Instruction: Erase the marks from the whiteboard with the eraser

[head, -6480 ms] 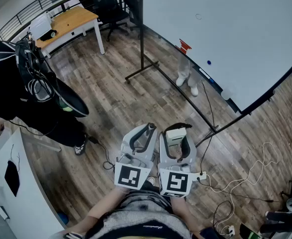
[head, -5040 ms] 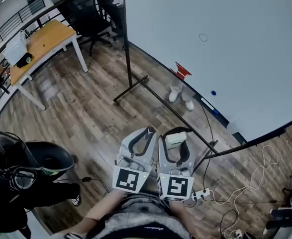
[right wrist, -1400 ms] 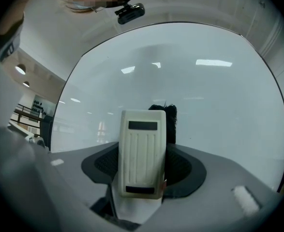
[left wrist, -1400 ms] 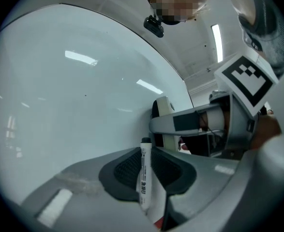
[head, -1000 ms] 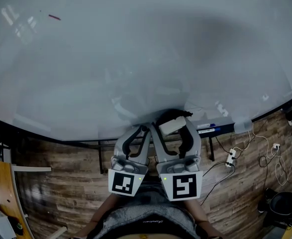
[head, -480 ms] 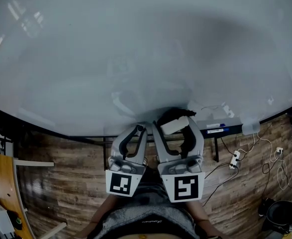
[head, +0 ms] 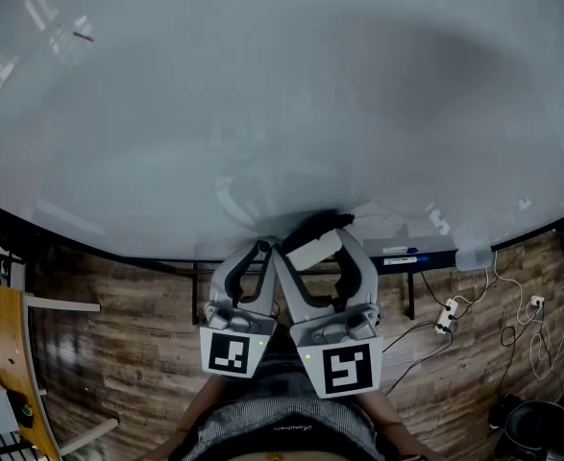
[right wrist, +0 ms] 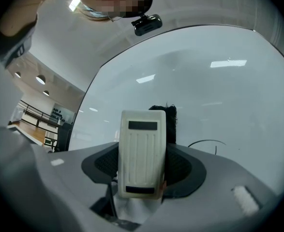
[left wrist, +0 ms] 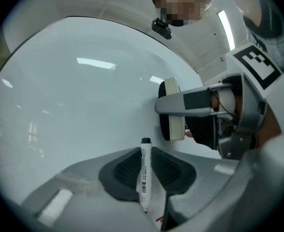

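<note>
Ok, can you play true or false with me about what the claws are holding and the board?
1. The right claw holds the eraser. True.
2. The left claw is empty. False: it is closed on a marker.
3. The eraser lies on the floor. False: it is held up in the right claw, in front of the whiteboard.
4. The whiteboard has a small red mark on it. True.

whiteboard (head: 262, 84) cropped, red mark (head: 83, 36) — perhaps a stroke — tiny
</note>
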Demonstrator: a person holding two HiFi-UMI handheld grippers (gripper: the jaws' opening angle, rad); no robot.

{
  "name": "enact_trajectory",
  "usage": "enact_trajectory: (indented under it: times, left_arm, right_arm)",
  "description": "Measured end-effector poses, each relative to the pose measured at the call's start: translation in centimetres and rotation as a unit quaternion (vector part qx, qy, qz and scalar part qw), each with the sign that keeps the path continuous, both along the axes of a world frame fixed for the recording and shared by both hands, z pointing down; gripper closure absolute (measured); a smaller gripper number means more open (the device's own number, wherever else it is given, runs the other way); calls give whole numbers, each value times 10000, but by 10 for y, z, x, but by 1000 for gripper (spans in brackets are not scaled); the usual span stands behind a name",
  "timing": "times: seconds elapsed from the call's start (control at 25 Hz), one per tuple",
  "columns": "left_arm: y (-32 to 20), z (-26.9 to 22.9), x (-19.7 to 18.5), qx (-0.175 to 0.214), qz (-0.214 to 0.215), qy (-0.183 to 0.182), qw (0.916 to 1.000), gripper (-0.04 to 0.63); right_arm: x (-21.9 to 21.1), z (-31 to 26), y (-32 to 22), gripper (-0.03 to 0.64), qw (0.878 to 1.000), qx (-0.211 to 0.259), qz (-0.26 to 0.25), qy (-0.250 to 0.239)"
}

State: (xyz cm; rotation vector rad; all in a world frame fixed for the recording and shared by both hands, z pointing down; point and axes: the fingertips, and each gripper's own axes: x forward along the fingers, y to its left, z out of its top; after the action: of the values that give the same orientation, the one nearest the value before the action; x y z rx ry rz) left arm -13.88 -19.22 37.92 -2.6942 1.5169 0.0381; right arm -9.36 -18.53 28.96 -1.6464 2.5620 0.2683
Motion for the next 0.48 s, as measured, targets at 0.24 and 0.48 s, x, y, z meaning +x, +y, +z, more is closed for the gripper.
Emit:
enact_trajectory:
  times: [0.24,0.48]
  left_arm:
    - [2,-5,28,-60,-138,36,9999,522]
    - [5,-5,56,-92,-42,13,9999,522]
  right_arm:
    - [39,-1,3,359,10000,-87,35,0]
    - [89,6,3,359,9988,-226,414,-89]
